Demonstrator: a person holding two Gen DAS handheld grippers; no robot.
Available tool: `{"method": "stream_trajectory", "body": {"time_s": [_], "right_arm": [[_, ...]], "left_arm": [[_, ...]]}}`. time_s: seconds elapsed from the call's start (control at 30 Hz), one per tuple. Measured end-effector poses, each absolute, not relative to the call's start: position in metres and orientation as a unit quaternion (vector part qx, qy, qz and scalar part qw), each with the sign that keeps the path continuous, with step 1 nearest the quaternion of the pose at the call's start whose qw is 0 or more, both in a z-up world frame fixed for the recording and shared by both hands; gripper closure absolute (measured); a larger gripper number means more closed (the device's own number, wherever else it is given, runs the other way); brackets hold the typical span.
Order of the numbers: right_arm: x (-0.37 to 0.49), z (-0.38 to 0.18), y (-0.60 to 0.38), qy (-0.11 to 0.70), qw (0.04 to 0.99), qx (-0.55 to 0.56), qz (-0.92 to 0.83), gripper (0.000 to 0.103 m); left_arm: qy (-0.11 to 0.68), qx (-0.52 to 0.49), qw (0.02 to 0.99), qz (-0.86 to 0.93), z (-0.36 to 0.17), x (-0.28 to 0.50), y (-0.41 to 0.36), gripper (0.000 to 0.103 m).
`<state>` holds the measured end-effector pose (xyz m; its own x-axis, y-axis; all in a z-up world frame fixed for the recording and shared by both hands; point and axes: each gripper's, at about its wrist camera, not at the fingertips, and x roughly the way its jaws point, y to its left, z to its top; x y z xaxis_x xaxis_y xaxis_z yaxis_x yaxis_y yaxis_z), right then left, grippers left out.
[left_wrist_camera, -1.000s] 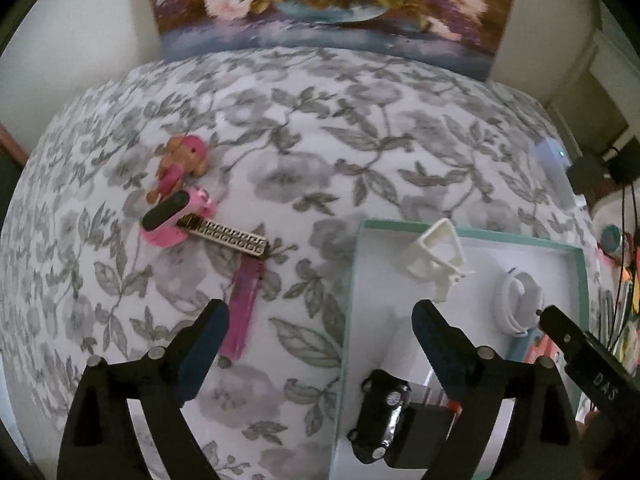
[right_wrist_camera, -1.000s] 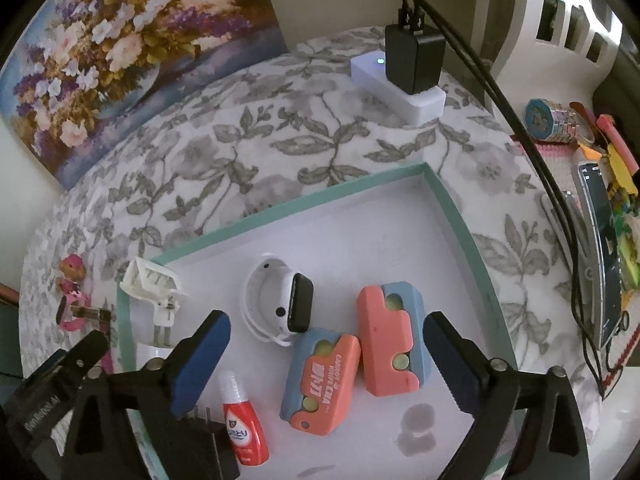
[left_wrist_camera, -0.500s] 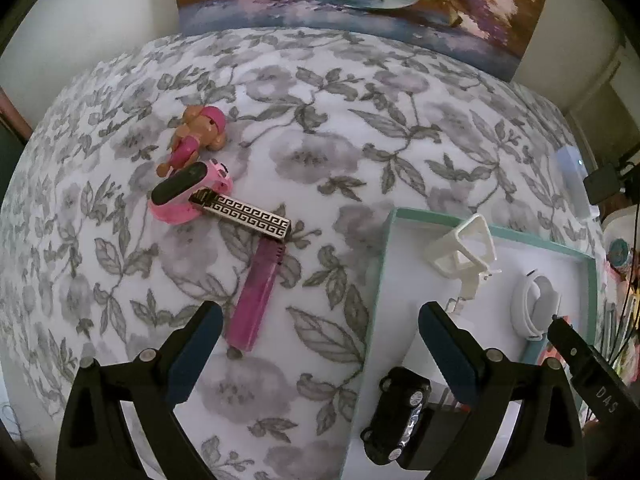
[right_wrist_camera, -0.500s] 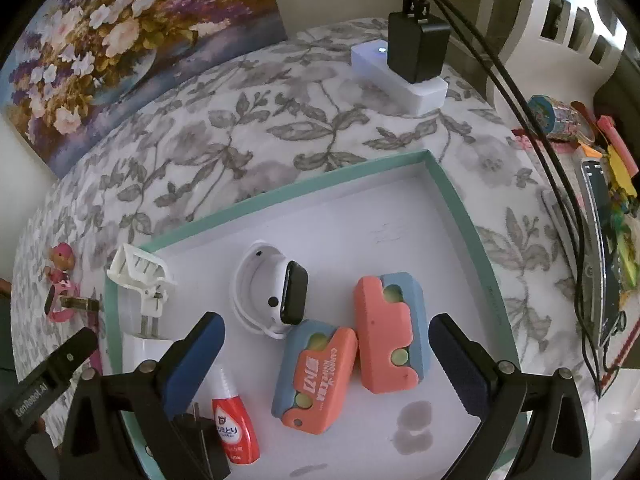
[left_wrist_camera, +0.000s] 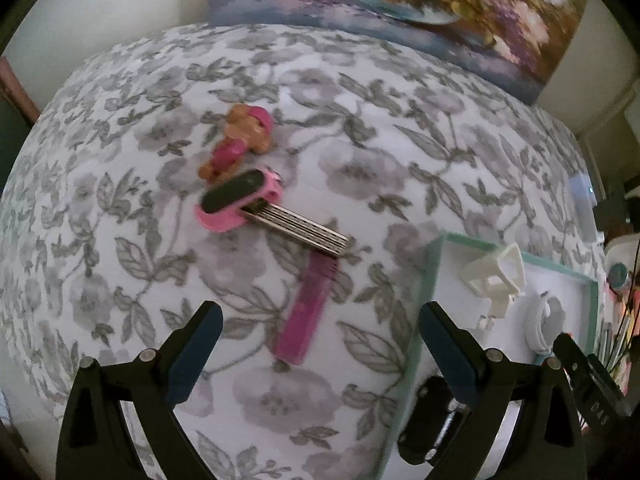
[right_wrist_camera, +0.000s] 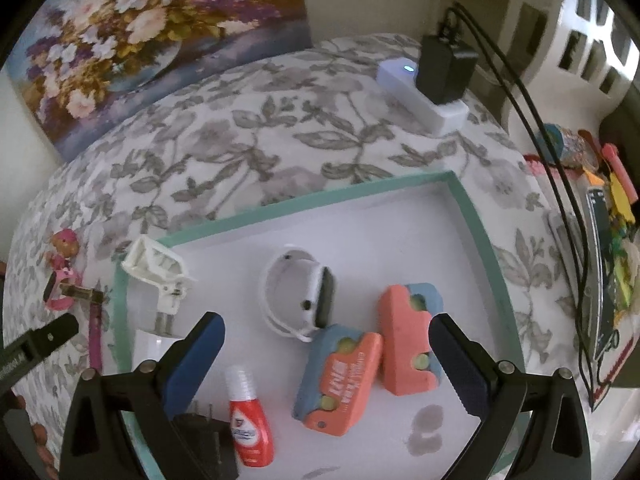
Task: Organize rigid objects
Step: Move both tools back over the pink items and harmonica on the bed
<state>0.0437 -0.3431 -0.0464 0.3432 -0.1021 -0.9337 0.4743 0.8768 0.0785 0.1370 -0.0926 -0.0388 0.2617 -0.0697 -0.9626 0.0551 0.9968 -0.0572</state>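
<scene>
My left gripper [left_wrist_camera: 320,344] is open and empty, hovering over the floral cloth with a magenta comb [left_wrist_camera: 306,312] between its fingers. Beyond lie a patterned metal bar [left_wrist_camera: 298,230], a pink wristband with a black screen [left_wrist_camera: 236,200] and a small pink toy figure [left_wrist_camera: 244,136]. The teal-rimmed white tray [right_wrist_camera: 472,216] holds a white plastic stand [right_wrist_camera: 158,268], a white smartwatch [right_wrist_camera: 298,296], two coral-and-blue cases [right_wrist_camera: 408,340], a red bottle [right_wrist_camera: 250,424] and a black plug [right_wrist_camera: 204,436]. My right gripper [right_wrist_camera: 326,356] is open and empty above the tray.
A white power strip with a black adapter [right_wrist_camera: 432,84] sits at the back right, cables trailing past the tray. Colourful clutter [right_wrist_camera: 600,248] lies at the right edge. A flower painting [right_wrist_camera: 152,40] leans against the back wall. A black toy car [left_wrist_camera: 428,420] sits in the tray's near corner.
My left gripper has moved left, away from the tray, so the comb now lies between its fingers. My right gripper has drawn back slightly over the tray. Both stay open.
</scene>
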Motion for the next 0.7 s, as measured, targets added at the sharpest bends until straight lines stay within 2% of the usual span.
{"method": "stream_trajectory", "body": {"time_s": [0.7], "right_arm": [[0.093,0.001,-0.218,0.491,0.864,0.100,-0.046,0.000]], "left_arm": [[0.565,-0.071,0.822,0.026,-0.006,0.167,0.025,0.005]]}}
